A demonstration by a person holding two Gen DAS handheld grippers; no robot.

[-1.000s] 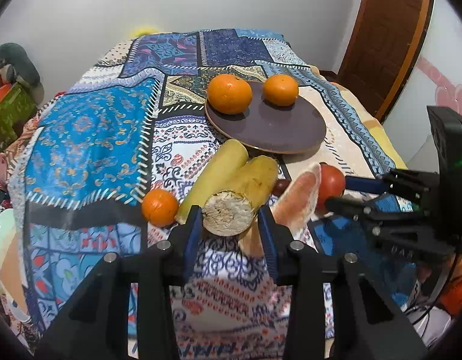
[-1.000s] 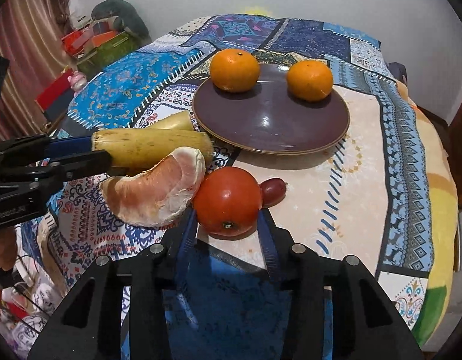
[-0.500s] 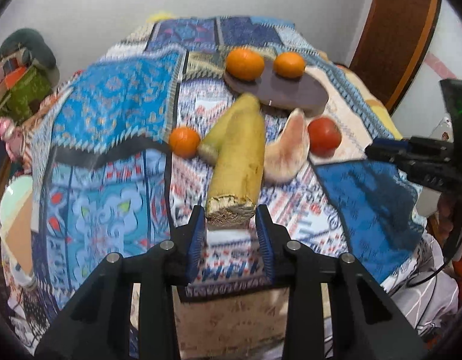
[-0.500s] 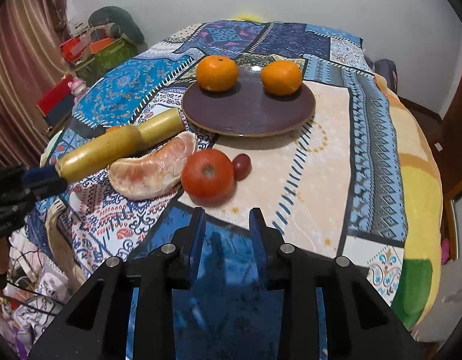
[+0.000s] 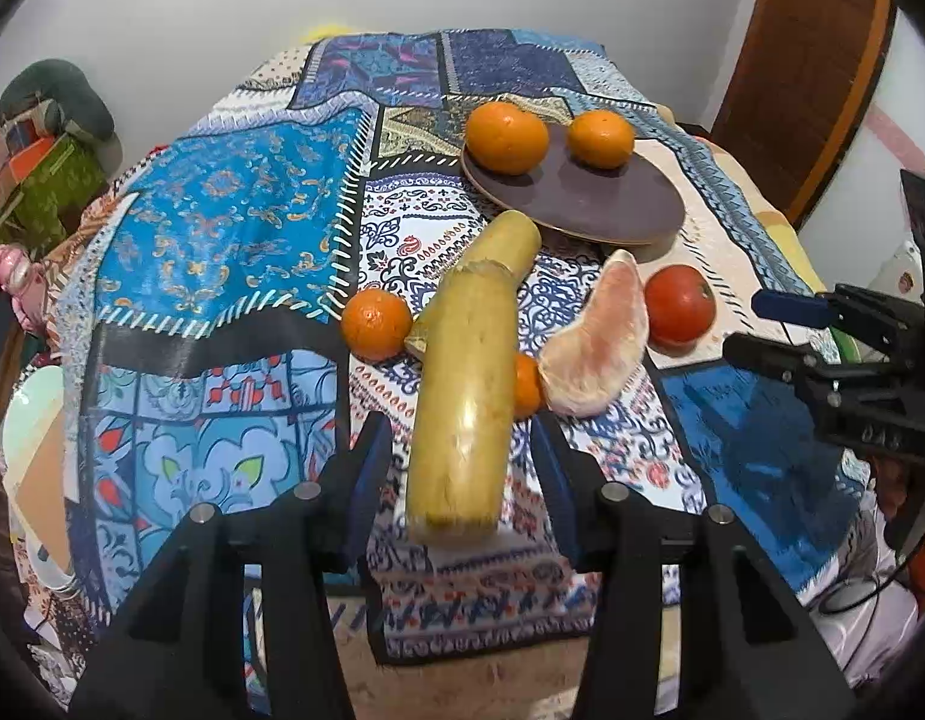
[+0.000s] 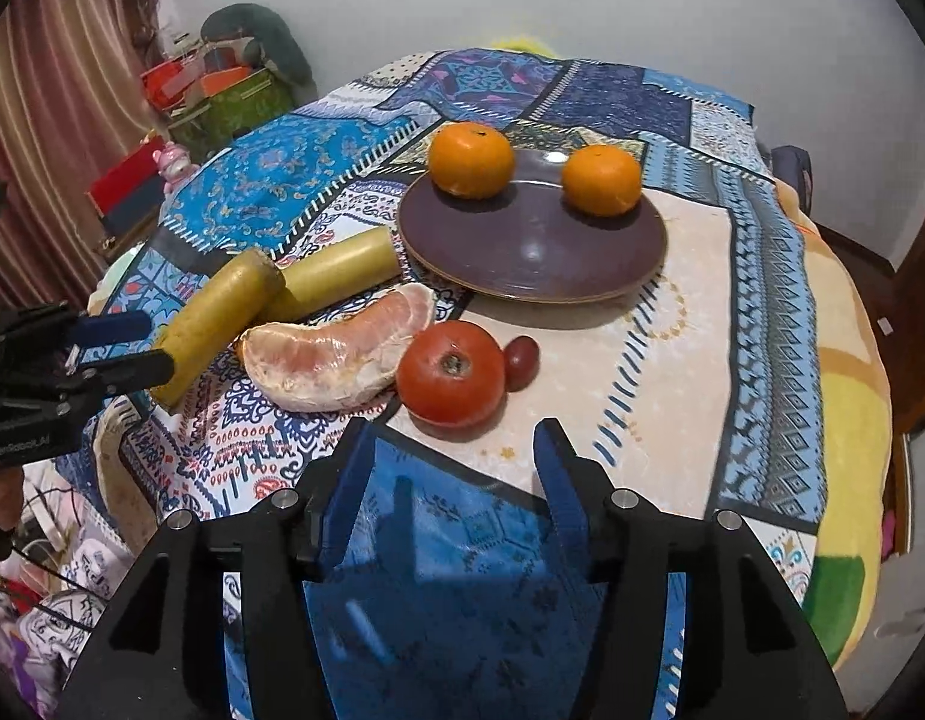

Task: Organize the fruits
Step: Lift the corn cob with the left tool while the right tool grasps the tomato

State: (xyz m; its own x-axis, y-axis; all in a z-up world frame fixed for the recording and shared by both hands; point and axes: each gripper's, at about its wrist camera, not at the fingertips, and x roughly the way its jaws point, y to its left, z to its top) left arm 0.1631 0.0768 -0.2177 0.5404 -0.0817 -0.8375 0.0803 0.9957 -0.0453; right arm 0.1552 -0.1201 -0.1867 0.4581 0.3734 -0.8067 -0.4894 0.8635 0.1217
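Patchwork cloth, blue and cream panels, covers a rounded surface, probably a worktop; whether it is a table or a bed I cannot tell. White wall behind, a wooden door on the right of the left view, striped curtain and a pile of boxes on the left of the right view.

Progress, judged from the layout: early.
- Plate, dark, round, holds 2 oranges at its far rim. Most of the plate is bare.
- Off the plate, on the cloth: 2 yellow stalks lying end to end, a third orange just beside them, a pomelo wedge, a tomato and a small grape touching it.
- Another small orange fruit shows between near stalk and wedge, mostly hidden.
- So 2 items look sorted, about 7 are loose.

Tongs:
- Left tongs: jaws have just been opening. The near stalk's cut end lies between them with a gap on each side, so no grip; it looks released onto the cloth.
- Right tongs: jaws have just been opening, now apart, empty, over a blue cloth panel just short of the tomato.

Likely next: the tomato for the right side, the stalk or loose orange for the left. The round fruit may roll on the soft cloth.
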